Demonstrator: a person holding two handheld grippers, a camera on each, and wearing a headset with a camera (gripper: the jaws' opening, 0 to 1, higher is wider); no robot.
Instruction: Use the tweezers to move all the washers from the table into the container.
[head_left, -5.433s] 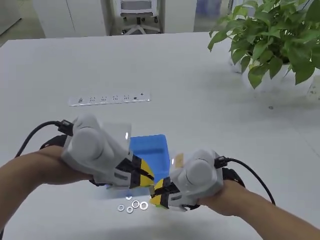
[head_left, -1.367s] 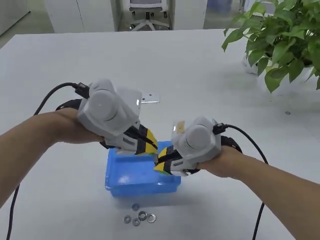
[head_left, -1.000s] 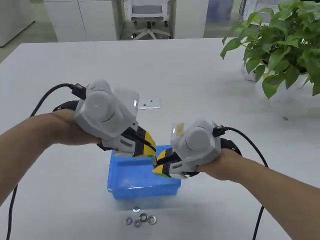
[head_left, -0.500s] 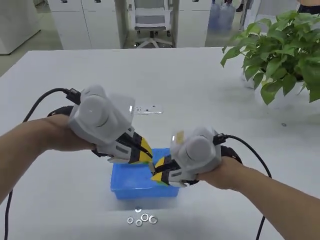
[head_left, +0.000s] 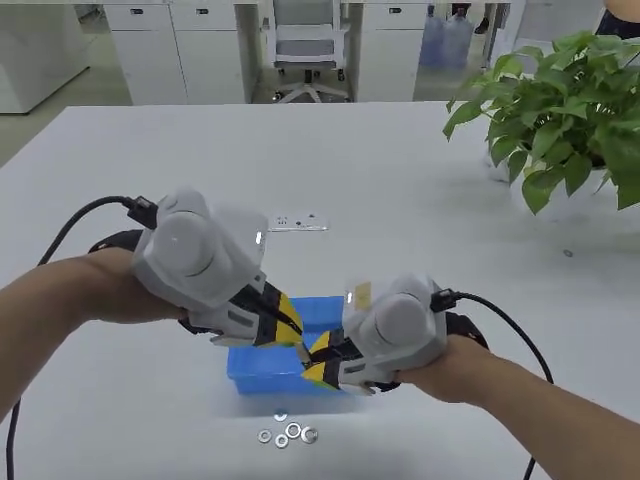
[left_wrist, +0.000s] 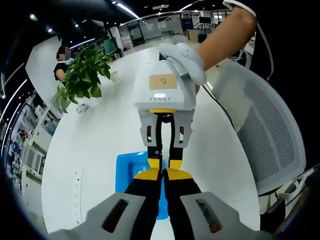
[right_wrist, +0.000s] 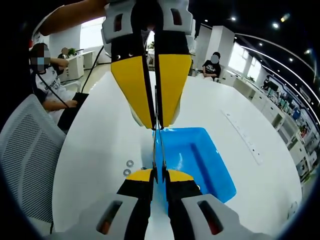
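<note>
Your right gripper (right_wrist: 159, 176) is clamped on the tweezers (right_wrist: 156, 150) — the thin metal strip running up out of its jaws. Your left gripper (right_wrist: 155, 125) comes in from the top of the right gripper view, jaws pinched onto the other end. The blue container (head_left: 262, 367) sits right under both tips, lower middle of the head view — the washers (head_left: 287, 435) lie clustered on the table (head_left: 400, 180) just below it.

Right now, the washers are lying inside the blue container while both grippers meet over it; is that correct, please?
Not quite. The washers lie on the table, just outside the blue container on its near side, as the head view shows. The rest holds: the left gripper and the right gripper do meet over the container.
</note>
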